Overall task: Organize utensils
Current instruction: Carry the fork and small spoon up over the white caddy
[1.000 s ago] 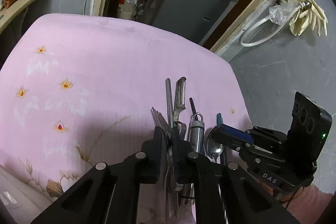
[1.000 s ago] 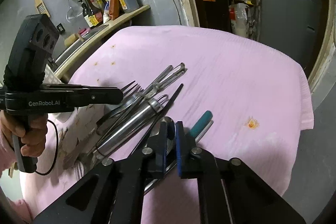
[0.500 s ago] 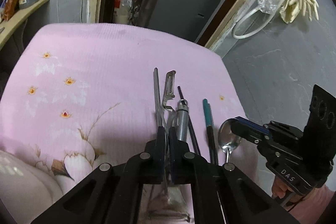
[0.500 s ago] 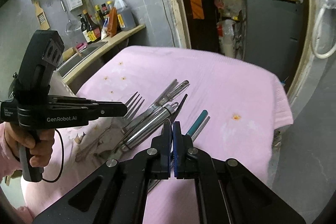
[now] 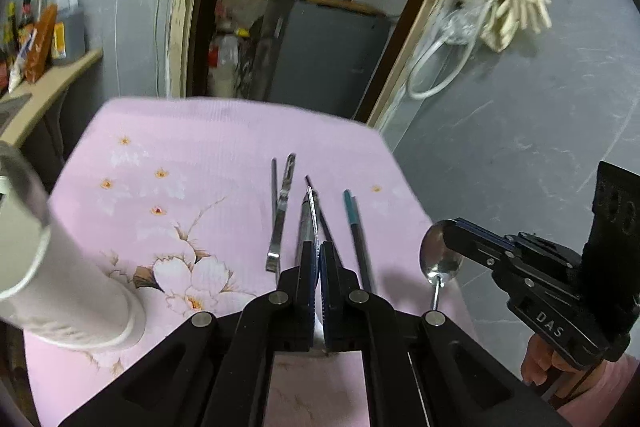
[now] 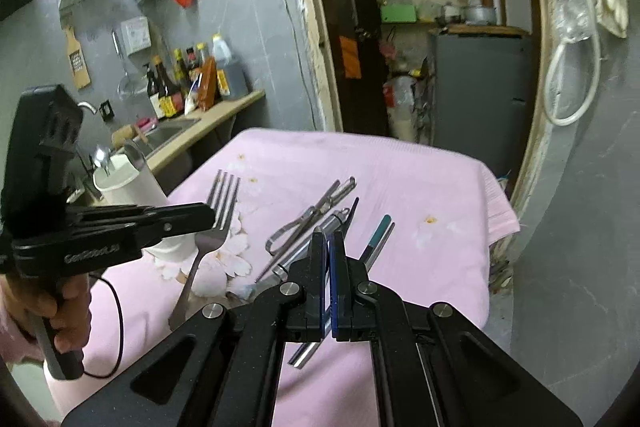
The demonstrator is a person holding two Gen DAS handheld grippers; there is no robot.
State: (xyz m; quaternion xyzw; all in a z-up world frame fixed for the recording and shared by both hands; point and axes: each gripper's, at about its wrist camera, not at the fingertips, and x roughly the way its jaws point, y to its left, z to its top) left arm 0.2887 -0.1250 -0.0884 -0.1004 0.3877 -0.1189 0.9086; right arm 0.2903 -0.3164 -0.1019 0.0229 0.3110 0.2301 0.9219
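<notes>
1. The fork (image 6: 214,227) is hanging tines-up above the pink floral tablecloth (image 6: 420,187), its neck pinched between the pressed-together fingers of the left gripper (image 6: 210,217).
2. The spoon (image 5: 438,259) is being gripped at its bowl by the right gripper (image 5: 448,231), its fingers clamped tight, handle dangling down beyond the cloth's edge.
3. The remaining utensils are lying side by side on the cloth: metal tongs (image 6: 316,215), a steel cylindrical tool (image 6: 320,231), and a teal-tipped chopstick pair (image 6: 376,239).
4. A white cup (image 6: 128,183) is standing near the cloth's left edge, just behind the left gripper.
</notes>
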